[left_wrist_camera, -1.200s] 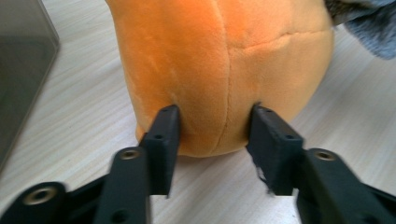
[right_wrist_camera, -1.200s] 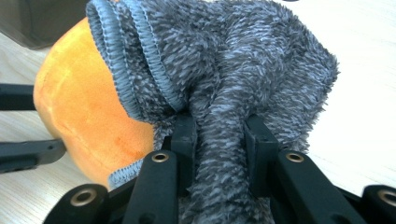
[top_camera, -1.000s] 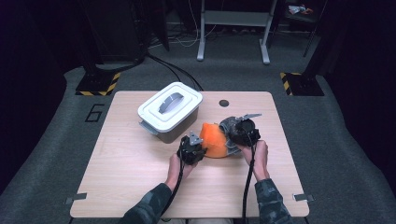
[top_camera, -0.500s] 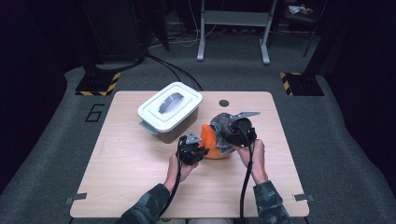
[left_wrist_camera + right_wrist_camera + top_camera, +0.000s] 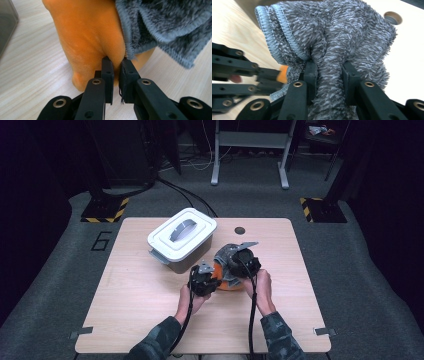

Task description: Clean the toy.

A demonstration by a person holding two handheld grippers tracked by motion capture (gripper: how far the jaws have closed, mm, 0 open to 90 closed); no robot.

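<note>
Your left gripper (image 5: 116, 62) pinches a fold of the orange cloth (image 5: 87, 37), and your right gripper (image 5: 329, 68) is clamped on the grey towel (image 5: 332, 32) bunched over it. Both cloths sit near the middle of the desk (image 5: 150, 315), towards its right edge, just beside the lidded white box (image 5: 182, 237).
</note>
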